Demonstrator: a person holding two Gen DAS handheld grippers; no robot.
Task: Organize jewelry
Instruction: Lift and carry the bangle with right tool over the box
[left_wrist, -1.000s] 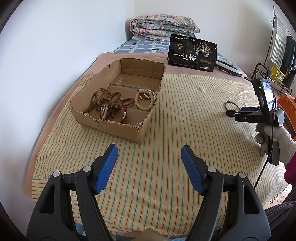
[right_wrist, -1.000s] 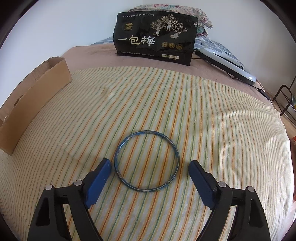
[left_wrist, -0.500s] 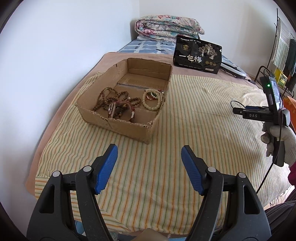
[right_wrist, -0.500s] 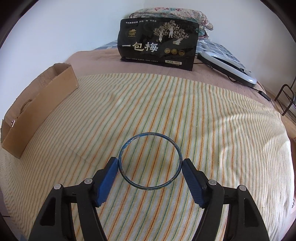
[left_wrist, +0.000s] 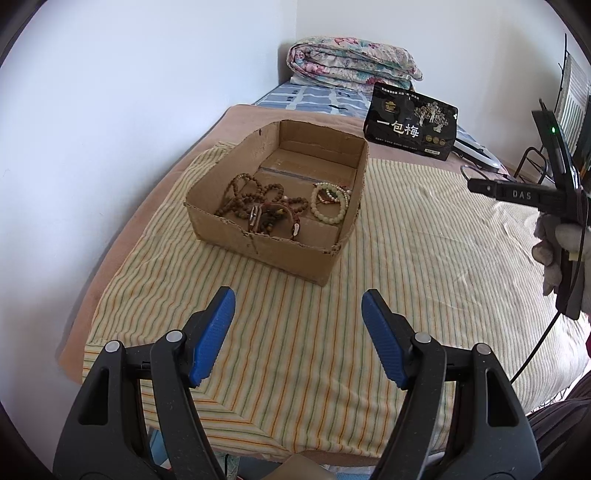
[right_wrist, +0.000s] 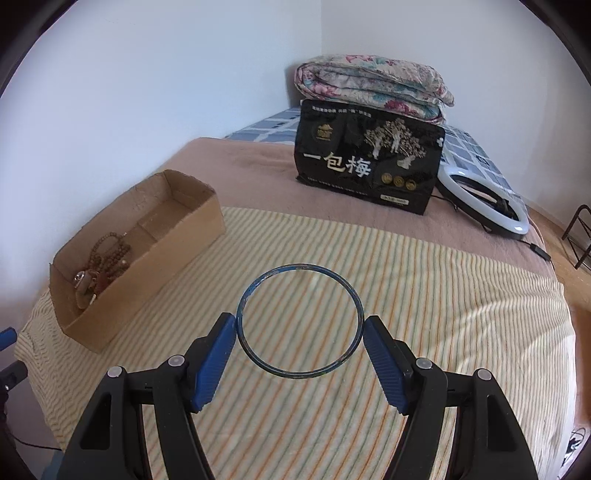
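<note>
Cardboard box (right_wrist: 147, 254) at 10 o'clock, brown bead strands (left_wrist: 255, 199) and pale bead bracelet (left_wrist: 330, 203) inside. Left gripper (left_wrist: 297, 332) gaping, nothing between pads. Right gripper (right_wrist: 299, 349) clamped on blue bangle (right_wrist: 299, 321): thin, scuffed ring, raised above striped cloth (right_wrist: 443, 314), dead centre.

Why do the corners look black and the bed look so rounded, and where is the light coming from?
Both wrist views: fisheye lens, so dark corners and bulging striped bedspread. Right wrist view: sunlit patch on the cloth at right, blue bangle sharp between the right gripper fingers. Left wrist view: even daylight, cardboard box crisp.
</note>
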